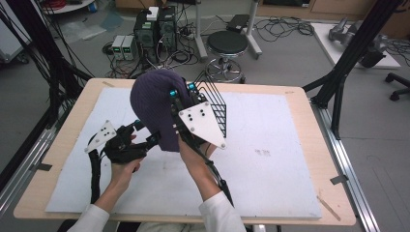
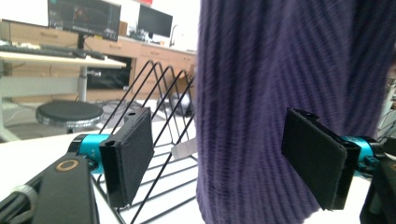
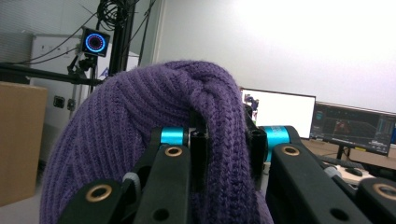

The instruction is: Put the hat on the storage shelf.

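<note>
White-covered surface (image 1: 270,159) lies open right and front; a black wire rack (image 1: 215,104) and hanging purple knitted hat (image 1: 154,111) (pinched by the right hand-held gripper (image 1: 180,99)) block the centre.

Wire rack (image 1: 215,104) half hidden behind purple knit hat (image 1: 152,108)

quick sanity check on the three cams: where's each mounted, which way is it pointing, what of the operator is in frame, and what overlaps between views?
High view: above the person's side, looking forward and down at the table; both forearms, left gripper and right gripper show.
Left gripper view: rides the left gripper, looking level between its open jaws at the purple knit hat and black wire rack.
Right gripper view: rides the right gripper, looking up along jaws shut on a fold of the hat.
Shared: the hat appears in all three; the rack in the high and left gripper views.
</note>
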Tool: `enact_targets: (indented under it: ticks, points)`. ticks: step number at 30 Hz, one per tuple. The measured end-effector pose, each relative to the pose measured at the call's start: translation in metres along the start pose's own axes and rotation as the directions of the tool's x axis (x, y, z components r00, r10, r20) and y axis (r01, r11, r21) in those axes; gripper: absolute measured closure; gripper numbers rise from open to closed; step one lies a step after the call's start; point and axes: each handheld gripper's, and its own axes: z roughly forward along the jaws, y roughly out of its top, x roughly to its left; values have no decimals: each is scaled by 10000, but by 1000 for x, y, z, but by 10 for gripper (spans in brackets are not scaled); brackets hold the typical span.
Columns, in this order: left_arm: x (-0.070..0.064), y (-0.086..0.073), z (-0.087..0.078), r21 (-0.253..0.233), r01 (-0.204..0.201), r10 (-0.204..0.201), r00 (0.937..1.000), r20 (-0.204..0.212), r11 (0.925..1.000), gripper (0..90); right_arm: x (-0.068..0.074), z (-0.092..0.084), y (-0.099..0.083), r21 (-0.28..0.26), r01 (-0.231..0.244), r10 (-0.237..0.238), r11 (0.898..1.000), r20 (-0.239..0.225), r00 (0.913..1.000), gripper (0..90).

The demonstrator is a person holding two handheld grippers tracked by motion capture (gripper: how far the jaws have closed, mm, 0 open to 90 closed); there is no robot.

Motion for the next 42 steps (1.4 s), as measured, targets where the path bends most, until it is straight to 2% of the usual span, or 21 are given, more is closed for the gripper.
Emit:
enact_targets:
  ticks: [2,3,4,5,6,7,8,9,12,14,15,16,17,24,25,28,30,32,35,38,42]
  points:
    - [2,-3,3,345,64,-58,9998,-196,9994,325,2,0,0,20,-31,31,10000,-54,10000,782]
    - [1,-4,4,385,-100,117,9990,-431,9992,412,2,0,-1,14,20,-20,10000,-35,10000,781]
    - [1,-4,4,385,-100,117,9990,-431,9992,499,3,0,-1,0,34,-34,10000,0,10000,782]
    - [-1,-5,5,214,-379,393,9968,-692,9991,583,3,0,-1,1,-6,6,10000,10,10000,781]
    - [-1,-5,5,214,-379,393,9968,-692,9991,672,3,0,-2,6,-30,30,10000,4,10000,781]
    - [-3,-5,5,197,-550,567,9936,-972,9983,672,3,0,-2,6,-30,30,10000,4,10000,781]
    - [-6,-6,7,270,-683,712,9890,-1300,9973,780,2,0,-4,24,10,-10,10000,72,10000,780]
    - [-6,-6,8,304,-679,715,9876,-1400,9972,794,2,0,-5,35,-9,9,10000,87,10000,780]
    - [-7,-7,9,237,-588,620,9841,-1662,9980,806,0,-1,-7,58,-56,55,10000,161,9999,780]
    - [-7,-7,9,69,-482,486,9763,-2107,9988,815,-5,-2,-9,84,-122,120,9999,177,9998,780]
    - [-6,-7,9,-10,-293,283,9756,-2178,9996,815,-5,-2,-9,84,-122,120,9999,177,9998,780]
    - [-2,-7,9,-246,56,-106,9780,-2083,9997,820,-8,-3,-10,123,-45,43,9999,169,9998,779]
    - [-1,-6,10,-365,39,-116,9770,-2129,9993,822,-10,-4,-10,142,36,-38,9999,171,9998,779]
    - [-3,2,14,-193,-743,681,9723,-2236,9970,824,-29,-9,-10,199,209,-215,9996,306,9993,776]
    - [-3,2,14,-193,-743,681,9723,-2236,9970,824,-29,-9,-10,199,209,-215,9996,306,9993,776]
    - [-3,12,19,-187,-819,766,9773,-1977,9965,824,-43,-9,-10,-5,605,-605,9982,207,9980,776]
    - [-3,15,22,-249,-881,815,9768,-1978,9958,824,-47,-9,-10,-36,661,-661,9978,170,9977,775]
    - [-2,26,28,-241,-1169,1091,9706,-2147,9928,823,-58,-5,-11,-35,796,-795,9968,208,9966,775]
    - [1,35,35,-236,-1303,1220,9678,-2203,9912,823,-66,-1,-11,-44,1036,-1035,9946,222,9944,773]
    - [3,46,42,-212,-1552,1465,9627,-2274,9876,822,-82,6,-7,-97,1491,-1489,9888,184,9887,772]
    - [3,57,55,-190,-1957,1862,9552,-2302,9805,823,-94,14,-2,59,1844,-1845,9828,277,9824,771]
